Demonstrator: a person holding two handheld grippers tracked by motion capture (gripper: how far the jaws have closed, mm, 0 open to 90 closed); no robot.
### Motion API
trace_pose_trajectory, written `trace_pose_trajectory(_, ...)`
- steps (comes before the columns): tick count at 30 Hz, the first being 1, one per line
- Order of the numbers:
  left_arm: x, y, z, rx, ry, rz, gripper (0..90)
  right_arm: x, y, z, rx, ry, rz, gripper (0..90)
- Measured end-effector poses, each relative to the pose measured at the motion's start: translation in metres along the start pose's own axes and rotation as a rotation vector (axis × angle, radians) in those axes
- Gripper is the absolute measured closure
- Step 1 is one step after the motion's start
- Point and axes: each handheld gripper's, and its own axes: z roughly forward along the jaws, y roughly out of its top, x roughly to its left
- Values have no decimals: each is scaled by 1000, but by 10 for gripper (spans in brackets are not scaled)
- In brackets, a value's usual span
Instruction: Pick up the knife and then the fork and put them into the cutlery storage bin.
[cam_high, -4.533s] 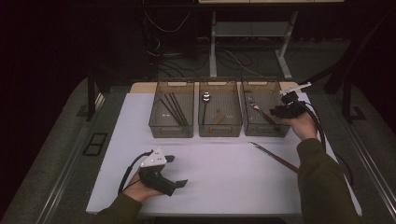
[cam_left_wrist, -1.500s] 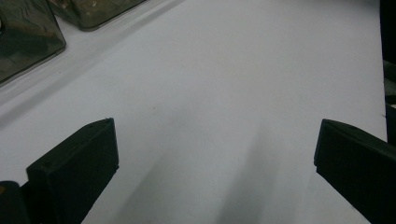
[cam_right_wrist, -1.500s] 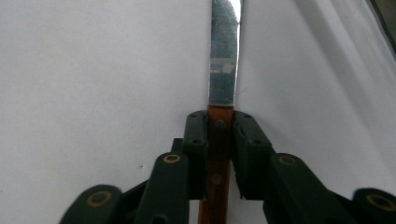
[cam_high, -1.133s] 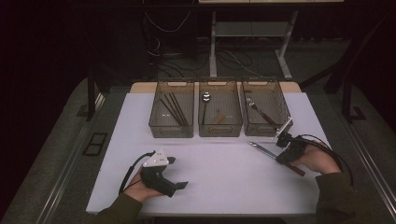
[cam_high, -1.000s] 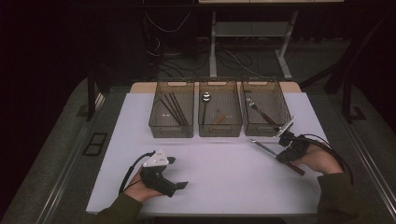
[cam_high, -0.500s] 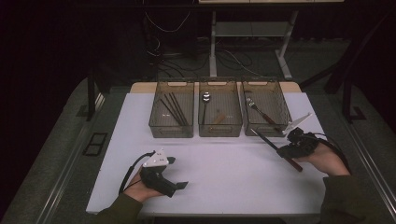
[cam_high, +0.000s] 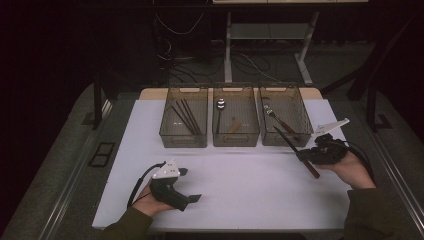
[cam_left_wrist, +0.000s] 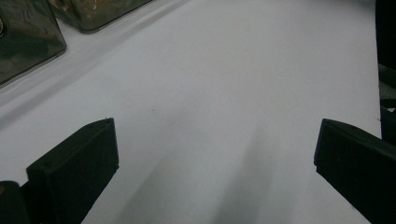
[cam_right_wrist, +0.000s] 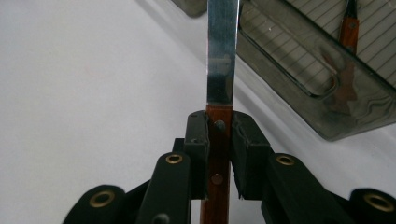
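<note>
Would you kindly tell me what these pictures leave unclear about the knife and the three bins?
- Knife: blade tip cut off by the top edge, right gripper view.
- Knife handle: partly hidden between the right gripper pads, both views.
- Right bin: utensil too small and dark to name, high view.
- Bins in the left gripper view: cut off by the top edge.

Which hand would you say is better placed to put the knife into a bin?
Right: the right gripper already clamps the knife beside the right bin; the left gripper rests open, apart.
</note>
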Motion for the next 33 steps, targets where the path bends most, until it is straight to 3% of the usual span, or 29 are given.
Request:
trace_pose_trajectory(9,0,0,0,3,-1,1,0,-6,-1,-7,-118,-36,36,776)
trace_pose_trajectory(13,0,0,-1,0,17,4,67,-8,-1,-10,-164,-61,59,776)
trace_pose_trajectory(24,0,-1,0,16,44,7,66,-15,2,-20,-289,-108,118,776)
trace_pose_trajectory(33,0,-1,1,7,51,-13,66,-22,14,-25,-341,-135,136,776)
